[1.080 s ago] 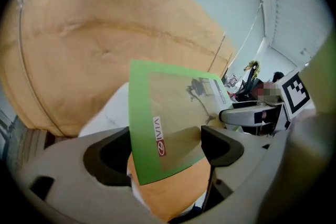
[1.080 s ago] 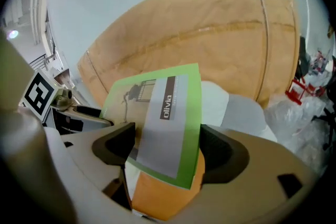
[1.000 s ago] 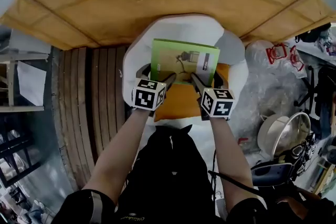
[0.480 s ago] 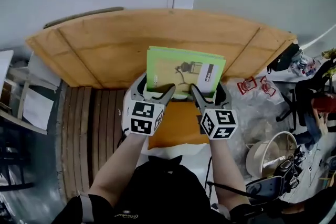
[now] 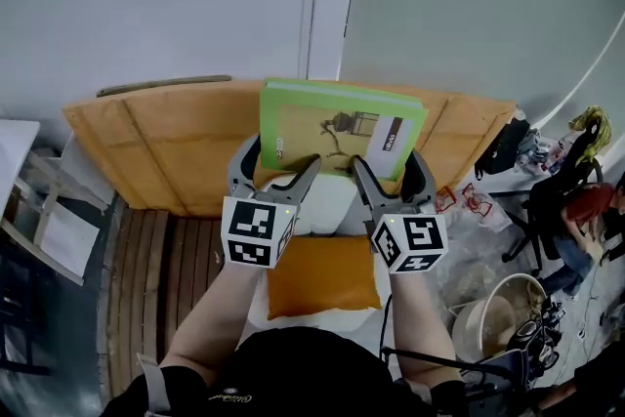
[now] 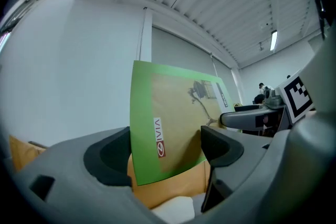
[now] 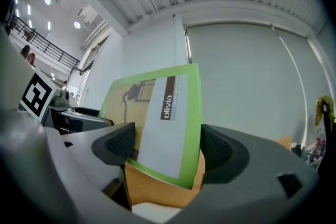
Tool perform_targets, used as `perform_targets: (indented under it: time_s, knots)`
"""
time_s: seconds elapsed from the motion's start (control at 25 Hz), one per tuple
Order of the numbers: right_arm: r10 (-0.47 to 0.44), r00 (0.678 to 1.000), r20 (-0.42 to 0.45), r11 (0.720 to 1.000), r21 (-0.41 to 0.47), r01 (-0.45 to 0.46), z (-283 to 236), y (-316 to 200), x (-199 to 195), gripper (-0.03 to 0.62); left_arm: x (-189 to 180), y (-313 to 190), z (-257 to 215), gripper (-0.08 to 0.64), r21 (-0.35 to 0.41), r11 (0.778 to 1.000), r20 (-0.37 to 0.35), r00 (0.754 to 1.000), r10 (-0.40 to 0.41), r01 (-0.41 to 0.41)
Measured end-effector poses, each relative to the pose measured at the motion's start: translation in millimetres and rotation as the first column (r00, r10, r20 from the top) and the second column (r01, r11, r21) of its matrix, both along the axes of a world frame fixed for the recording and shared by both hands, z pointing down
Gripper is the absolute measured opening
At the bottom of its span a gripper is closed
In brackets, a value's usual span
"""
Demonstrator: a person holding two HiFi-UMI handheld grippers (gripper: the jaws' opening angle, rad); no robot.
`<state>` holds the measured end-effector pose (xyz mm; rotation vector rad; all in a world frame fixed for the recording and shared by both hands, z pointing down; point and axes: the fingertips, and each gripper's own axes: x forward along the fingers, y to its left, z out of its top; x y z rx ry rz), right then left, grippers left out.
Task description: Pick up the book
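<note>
Left tool (image 5: pixel 280 157) and right tool (image 5: pixel 389 165) each clench the near edge of the green book (image 5: pixel 340 125), one toward its 7 o'clock corner, one toward 5, holding it aloft clear of the orange cushion (image 5: pixel 322 273); such shallow bites may let it droop or slip if either loosens.
</note>
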<state>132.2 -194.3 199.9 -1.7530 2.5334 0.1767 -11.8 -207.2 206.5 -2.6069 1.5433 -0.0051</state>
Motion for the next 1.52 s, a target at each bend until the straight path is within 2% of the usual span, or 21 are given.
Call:
perform_targets:
  time_s: [0.2,1.52]
  knots:
    - [0.002,1.000,-0.005,0.999,0.046,-0.001,-19,7,-1,0.368,-1,8,-20,0.402,0.049,0.999,0.006,1.000,-0.011,0.011]
    - [0.004,1.000,-0.008,1.000,0.000,-0.004,-4,0,-5,0.368,-5,3,-10,0.401,0.028,0.999,0.016,1.000,-0.025,0.024]
